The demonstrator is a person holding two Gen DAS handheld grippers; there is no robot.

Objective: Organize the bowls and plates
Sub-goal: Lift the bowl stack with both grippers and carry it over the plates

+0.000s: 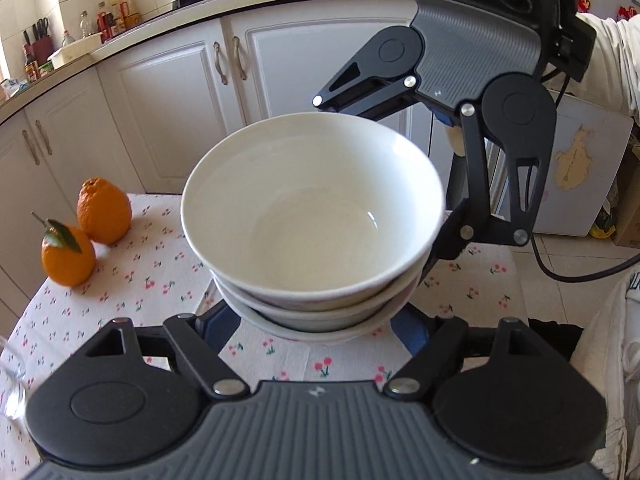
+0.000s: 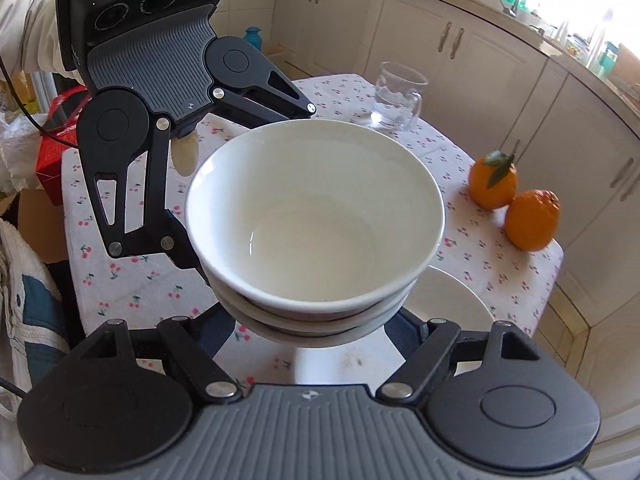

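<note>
A kitchen with cream cabinet doors (image 1: pixel 168 92) curves round behind a small table under a white tablecloth (image 1: pixel 132 280) printed with little cherries. Above that cloth I hold a stack of white bowls (image 1: pixel 312 216) between my two tools, clear of the table as far as I can judge.

My left gripper (image 1: pixel 316 320) reaches in from the near side of the stack in its own view. Its blue-padded fingers (image 1: pixel 216 324) run in under the lower bowls, one on each side of the stack's base, and the jaws stand partly apart with the stack seated between them; I read that as a grip on the bowls, though the contact itself is hidden under the rim.

My right gripper (image 2: pixel 316 328) does the same from the opposite side, its fingers under the bottom bowls and its jaws likewise spread about the stack's foot. Each tool shows in the other's camera across the bowls, its linkage arms hugging the far curve of the rim.

Two oranges (image 1: pixel 86 232) sit together near the table edge, well apart from the bowls. A clear glass mug (image 2: pixel 398 96) stands further back on the cloth. Below the stack, in the right view, a white plate (image 2: pixel 448 300) lies on the table.
</note>
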